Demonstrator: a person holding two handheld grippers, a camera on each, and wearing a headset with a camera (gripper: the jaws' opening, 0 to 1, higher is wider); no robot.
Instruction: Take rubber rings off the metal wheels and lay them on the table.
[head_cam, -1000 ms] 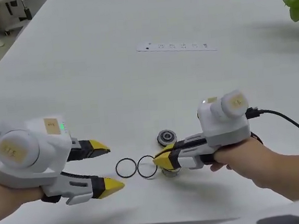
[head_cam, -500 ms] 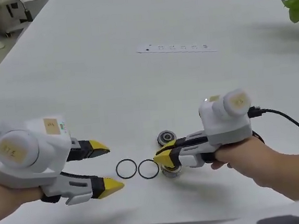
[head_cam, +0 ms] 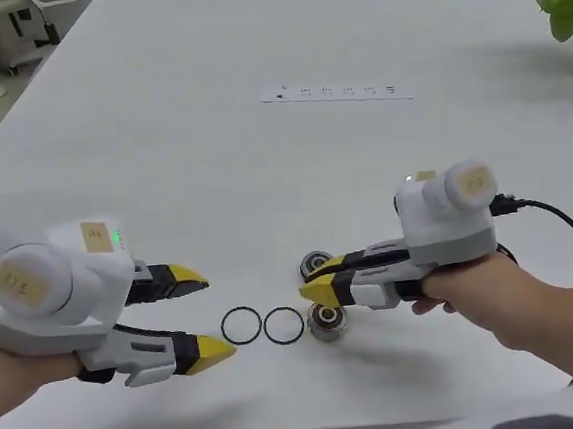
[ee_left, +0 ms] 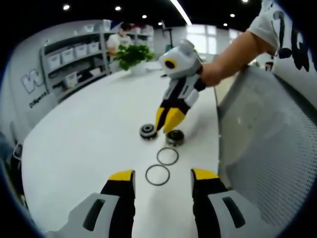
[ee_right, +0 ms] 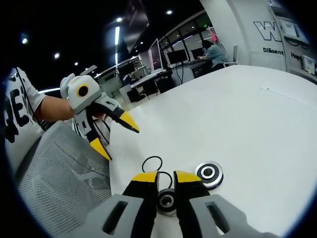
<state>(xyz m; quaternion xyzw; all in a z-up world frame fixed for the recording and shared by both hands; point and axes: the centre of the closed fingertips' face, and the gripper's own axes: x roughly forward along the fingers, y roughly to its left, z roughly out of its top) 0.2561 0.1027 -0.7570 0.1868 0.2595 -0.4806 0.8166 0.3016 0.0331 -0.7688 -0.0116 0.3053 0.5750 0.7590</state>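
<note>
Nearest the person, on the left, the left gripper (head_cam: 197, 316) hangs just above the table (head_cam: 212, 161) with its jaws spread wide and nothing in them, pointing at the work. Just beyond its tips two rubber rings (head_cam: 241, 325) lie flat on the table, side by side and close together, already off.

Right of the rings sits the near wheel (head_cam: 326, 319), on its side. The right gripper (head_cam: 318, 290) hovers over it from the right. Its jaws are pinched almost closed, a thin gap between the tips, and I can see nothing gripped in them. The far wheel (ee_right: 208, 174) lies just behind, near the first one. I cannot tell whether either wheel carries a ring.

To do the next pull well, I would bring the left gripper in to pin the wheel, since it looks free to skate on that smooth top. Then I would part the right tips, catch only the rubber at the rim and peel it outward slowly. The ring should go down flat beside the other two, not on top of them.
</note>
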